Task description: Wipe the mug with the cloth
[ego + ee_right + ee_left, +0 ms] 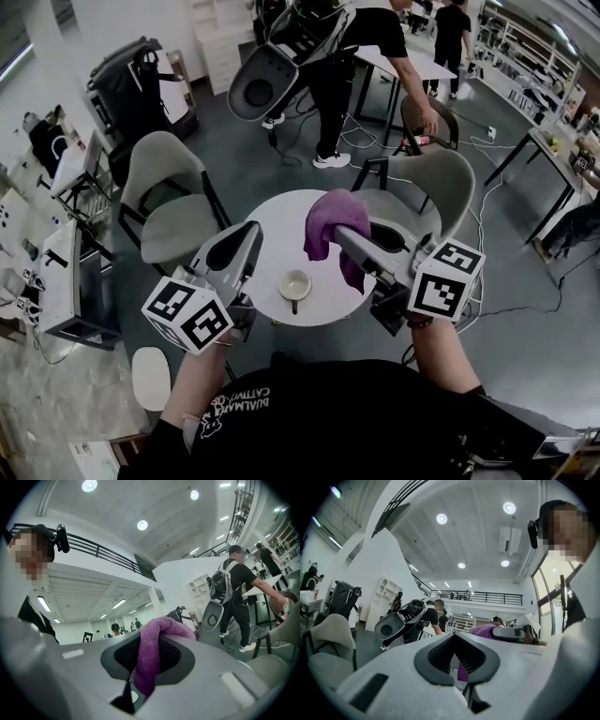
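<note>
A small cream mug [295, 284] stands upright on the round white table [277, 217], its handle toward me. My right gripper [343, 232] is shut on a purple cloth [331, 223], which drapes over its tip above the table, up and to the right of the mug. In the right gripper view the cloth [152, 656] is pinched between the jaws of that gripper [149, 660] and hangs down. My left gripper [248, 234] hovers left of the mug and holds nothing. In its own view this gripper [455, 641] has its jaws together, with the cloth [482, 630] beyond.
Two grey chairs flank the table, one at the left [167, 202] and one at the back right [427, 186]. A person in black [361, 52] stands behind by a white desk [427, 64]. Cables lie on the floor [487, 202].
</note>
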{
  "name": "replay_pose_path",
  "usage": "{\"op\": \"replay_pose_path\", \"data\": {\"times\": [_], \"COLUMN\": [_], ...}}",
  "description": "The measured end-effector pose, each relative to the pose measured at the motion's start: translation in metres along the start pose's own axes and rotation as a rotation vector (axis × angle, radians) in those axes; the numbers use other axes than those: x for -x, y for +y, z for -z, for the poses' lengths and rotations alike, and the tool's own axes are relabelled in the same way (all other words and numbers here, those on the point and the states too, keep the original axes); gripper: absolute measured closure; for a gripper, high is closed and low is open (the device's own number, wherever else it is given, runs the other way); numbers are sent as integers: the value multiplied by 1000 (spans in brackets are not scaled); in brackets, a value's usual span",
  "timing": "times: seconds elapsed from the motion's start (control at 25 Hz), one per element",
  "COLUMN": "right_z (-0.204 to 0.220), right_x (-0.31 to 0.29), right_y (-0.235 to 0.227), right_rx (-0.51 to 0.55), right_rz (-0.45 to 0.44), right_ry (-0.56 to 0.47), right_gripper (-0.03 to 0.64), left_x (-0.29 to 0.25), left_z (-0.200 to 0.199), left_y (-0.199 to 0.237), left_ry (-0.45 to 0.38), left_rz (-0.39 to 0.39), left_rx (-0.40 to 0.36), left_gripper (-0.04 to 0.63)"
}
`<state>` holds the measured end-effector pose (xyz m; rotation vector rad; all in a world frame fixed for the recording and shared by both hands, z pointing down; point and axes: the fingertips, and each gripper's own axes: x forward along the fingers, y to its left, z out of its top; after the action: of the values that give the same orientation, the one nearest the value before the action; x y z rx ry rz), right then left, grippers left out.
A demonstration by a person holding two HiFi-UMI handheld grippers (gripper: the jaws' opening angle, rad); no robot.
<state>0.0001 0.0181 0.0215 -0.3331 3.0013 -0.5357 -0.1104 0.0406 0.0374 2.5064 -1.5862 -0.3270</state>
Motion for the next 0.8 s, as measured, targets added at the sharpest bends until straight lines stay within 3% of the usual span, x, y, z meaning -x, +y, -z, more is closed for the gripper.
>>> {"op": "replay_pose_path", "data": {"times": [0.2,0.4,0.8], "right_z": [5,7,7], "right_x": [48,106,166], "right_y": [-16,-34,-51], "right_rx": [29,-31,11], "right_rz": [-23,-33,-48], "right_ry": [69,48,61], "right_gripper": [547,547,551], "left_x": [-28,-52,-62], "left_z": [35,64,90], "left_y": [-48,-109,-164], "left_ry": [24,42,19], "left_rz": [-34,-34,-99], "left_rx": [13,19,43], "left_gripper": [594,594,594]}}
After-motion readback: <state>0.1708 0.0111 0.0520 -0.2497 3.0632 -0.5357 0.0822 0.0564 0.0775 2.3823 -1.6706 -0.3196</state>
